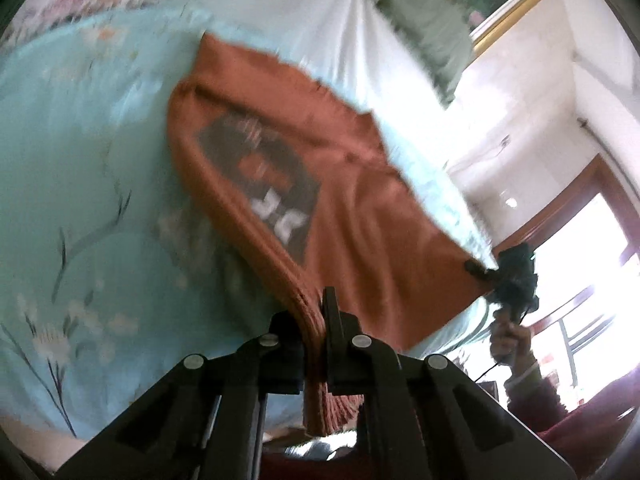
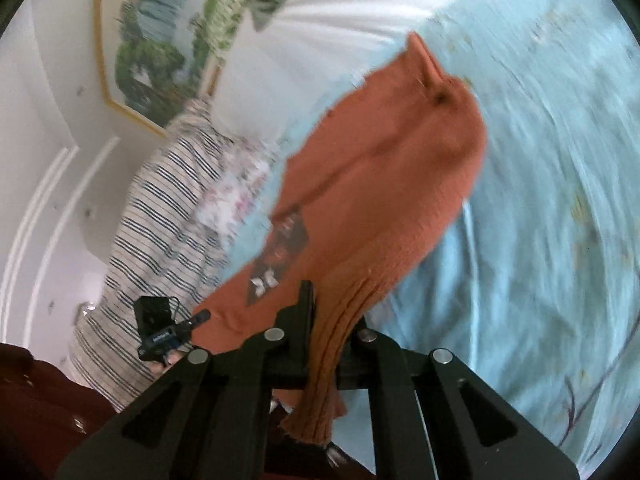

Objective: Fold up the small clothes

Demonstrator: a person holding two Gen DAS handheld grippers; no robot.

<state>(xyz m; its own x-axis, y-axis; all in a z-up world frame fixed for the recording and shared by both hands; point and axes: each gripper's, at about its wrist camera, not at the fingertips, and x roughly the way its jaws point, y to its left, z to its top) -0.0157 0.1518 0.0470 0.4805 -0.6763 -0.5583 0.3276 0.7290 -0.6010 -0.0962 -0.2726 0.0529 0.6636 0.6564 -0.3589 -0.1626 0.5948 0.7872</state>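
Above the bed (image 1: 80, 140), with its light blue flowered cover, hangs an orange knitted sweater (image 1: 340, 208), stretched between the two grippers. Both pictures are blurred, so small details are not clear.

The left gripper (image 1: 316, 320) is pressed together on one ribbed edge of the sweater; the ribbed cloth passes between its two fingers and a short end hangs out behind them. From there the sweater spreads away over the bed, with a dark printed patch (image 1: 260, 172) carrying white marks on the side that faces up. In the left wrist view the right gripper (image 1: 480, 270) is at the far corner of the sweater, pinching it there, with the person's right hand (image 1: 510, 338) under it.

In the right wrist view the right gripper (image 2: 320, 312) is also closed on a ribbed edge of the sweater (image 2: 380, 184), and the cloth end hangs down behind the fingers. The left gripper (image 2: 200, 316) shows small at the left, touching the other edge of the sweater.

Behind the sweater lie a striped pillow (image 2: 160, 220) and a white sheet (image 2: 352, 12). A framed landscape painting (image 2: 160, 40) hangs on the wall.
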